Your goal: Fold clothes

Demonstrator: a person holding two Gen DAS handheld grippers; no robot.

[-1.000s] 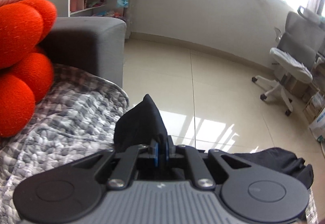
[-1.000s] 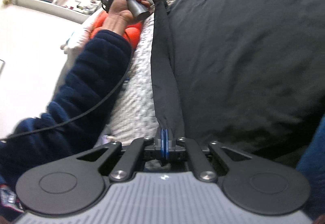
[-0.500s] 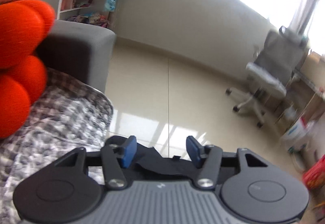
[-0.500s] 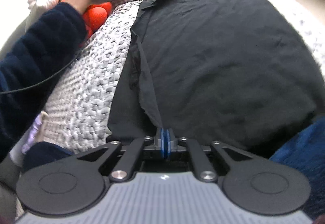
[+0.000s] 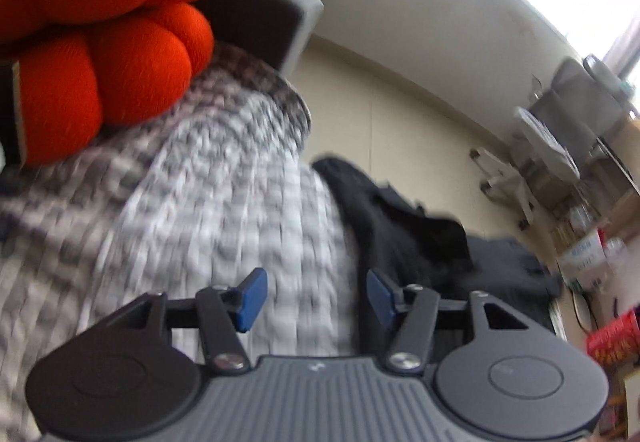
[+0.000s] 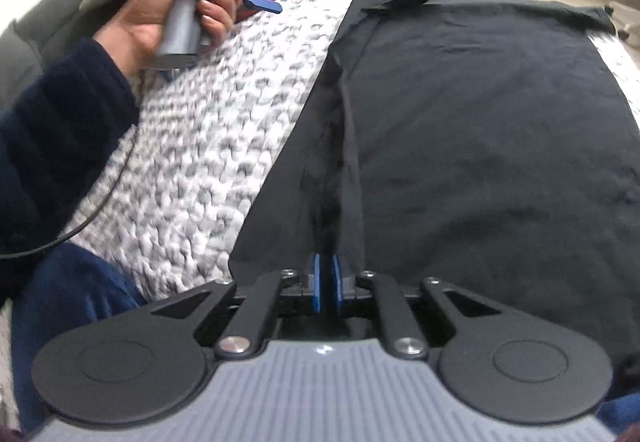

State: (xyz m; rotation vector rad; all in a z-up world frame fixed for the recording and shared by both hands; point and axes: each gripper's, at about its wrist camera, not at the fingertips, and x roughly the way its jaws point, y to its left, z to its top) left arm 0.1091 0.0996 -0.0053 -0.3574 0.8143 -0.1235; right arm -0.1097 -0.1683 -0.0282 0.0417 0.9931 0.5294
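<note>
Fingers (image 6: 316, 284) nip black garment (image 6: 480, 121) — contact blurred.

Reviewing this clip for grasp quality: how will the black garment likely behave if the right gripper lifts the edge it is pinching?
The black garment lies creased and flat, so it is probably thin and floppy; it would likely drape from the right gripper rather than hold shape. The knitted blanket looks textured, so dragging may catch a little. The left gripper is open, so nothing steadies the far edge.
</note>
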